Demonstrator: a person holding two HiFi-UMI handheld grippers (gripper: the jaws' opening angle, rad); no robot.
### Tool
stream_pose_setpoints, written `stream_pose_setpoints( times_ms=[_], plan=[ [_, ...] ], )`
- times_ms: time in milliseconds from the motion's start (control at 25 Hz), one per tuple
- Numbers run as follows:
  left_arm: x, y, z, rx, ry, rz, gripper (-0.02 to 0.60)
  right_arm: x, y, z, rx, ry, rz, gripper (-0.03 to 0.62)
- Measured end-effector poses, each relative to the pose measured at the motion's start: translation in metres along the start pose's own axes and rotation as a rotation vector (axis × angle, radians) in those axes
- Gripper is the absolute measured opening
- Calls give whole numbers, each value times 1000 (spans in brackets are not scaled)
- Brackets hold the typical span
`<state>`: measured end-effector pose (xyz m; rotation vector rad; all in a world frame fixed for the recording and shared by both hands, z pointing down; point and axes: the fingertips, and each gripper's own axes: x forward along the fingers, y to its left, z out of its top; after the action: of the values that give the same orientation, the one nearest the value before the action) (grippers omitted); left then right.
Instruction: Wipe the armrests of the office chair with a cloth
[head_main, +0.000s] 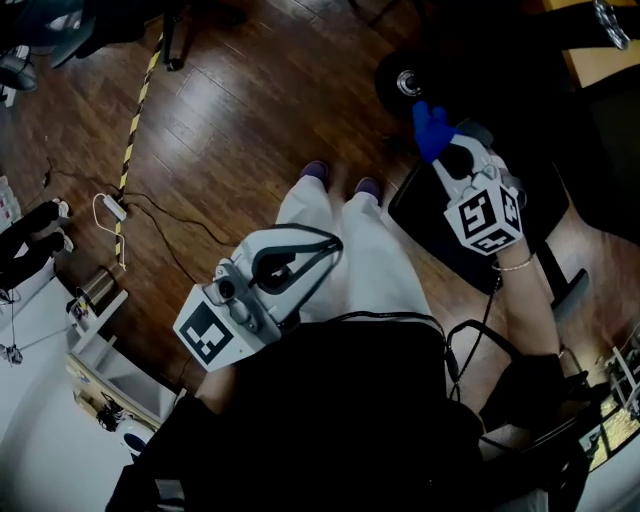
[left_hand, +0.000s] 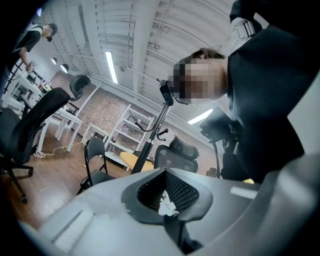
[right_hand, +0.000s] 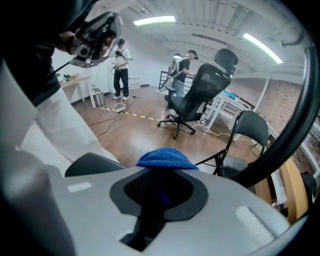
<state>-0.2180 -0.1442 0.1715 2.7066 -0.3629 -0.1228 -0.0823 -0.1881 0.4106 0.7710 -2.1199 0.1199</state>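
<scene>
The right gripper (head_main: 447, 160) is seen closed on a blue cloth (head_main: 431, 130), which is pinched between the jaws and bunched beyond their tips. In the right gripper view the cloth (right_hand: 167, 158) is shown folded over the tips of the right gripper (right_hand: 160, 180). It is held in the air over the wood floor (head_main: 230, 120), just beside a dark seat (head_main: 440, 240); no contact with any armrest can be made out. An office chair (right_hand: 200, 95) is seen well apart on the floor, and a folding chair (right_hand: 248, 131) nearer. The left gripper (head_main: 322, 247) is held level in front of white trousers (head_main: 360, 250). In its own view the jaws of the left gripper (left_hand: 165, 200) are pressed together with nothing gripped.
</scene>
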Motion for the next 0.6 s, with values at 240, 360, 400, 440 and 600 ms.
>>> stream_pose_setpoints(
  times_ms=[240, 360, 400, 440, 600],
  plan=[
    [9, -19, 11, -11, 3, -74, 6, -18, 89, 37, -82, -21, 148, 48],
    [14, -28, 8, -11, 14, -96, 6, -29, 133, 40, -78, -68, 196, 48],
    [16, -29, 8, -11, 18, -100, 6, -33, 144, 39, -74, -81, 205, 48],
    [17, -29, 8, -11, 21, -102, 6, -37, 152, 39, -69, -90, 211, 48],
    [20, -30, 7, -8, 32, -117, 6, -53, 161, 31, -26, -107, 211, 48]
  ],
)
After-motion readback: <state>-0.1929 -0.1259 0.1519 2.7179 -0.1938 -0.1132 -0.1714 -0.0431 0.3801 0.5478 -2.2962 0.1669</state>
